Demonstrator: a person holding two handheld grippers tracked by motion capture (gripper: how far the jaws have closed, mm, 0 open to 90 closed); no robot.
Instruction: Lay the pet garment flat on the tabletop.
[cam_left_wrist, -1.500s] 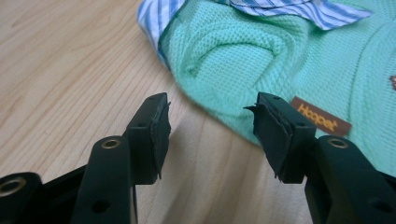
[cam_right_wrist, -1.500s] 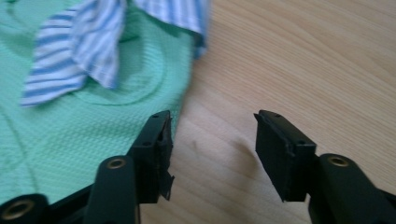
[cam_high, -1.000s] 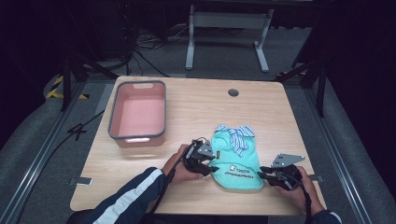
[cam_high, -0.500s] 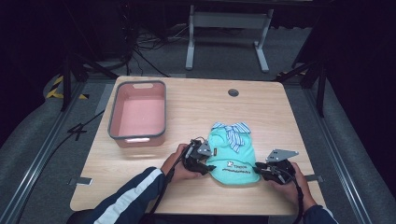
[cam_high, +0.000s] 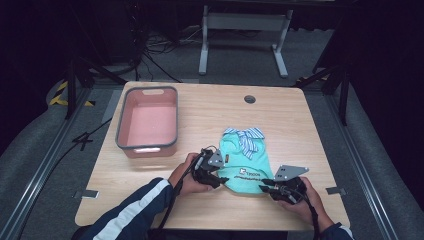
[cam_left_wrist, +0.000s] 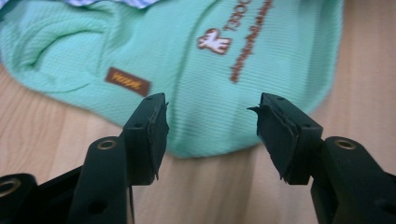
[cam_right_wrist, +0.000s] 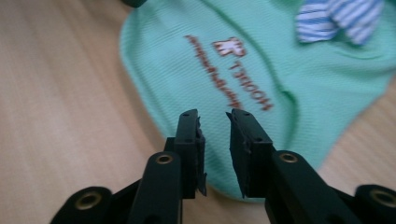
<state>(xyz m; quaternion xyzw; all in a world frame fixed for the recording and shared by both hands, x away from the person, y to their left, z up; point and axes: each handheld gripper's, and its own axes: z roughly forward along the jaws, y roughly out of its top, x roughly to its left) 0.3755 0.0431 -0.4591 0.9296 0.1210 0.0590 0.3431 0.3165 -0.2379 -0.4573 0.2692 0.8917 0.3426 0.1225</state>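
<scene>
Right gripper (cam_high: 270, 186) has slid left along the desk's near edge to the teal shirt's (cam_high: 245, 162) hem corner, jaws narrowly apart, left gripper (cam_high: 216, 181) wide open at the opposite hem corner, shirt lying collar-away between them.

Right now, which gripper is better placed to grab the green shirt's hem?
Right, probably. The right gripper has narrow jaws already over the green shirt hem; the left gripper gapes wide at the hem's corner.
</scene>
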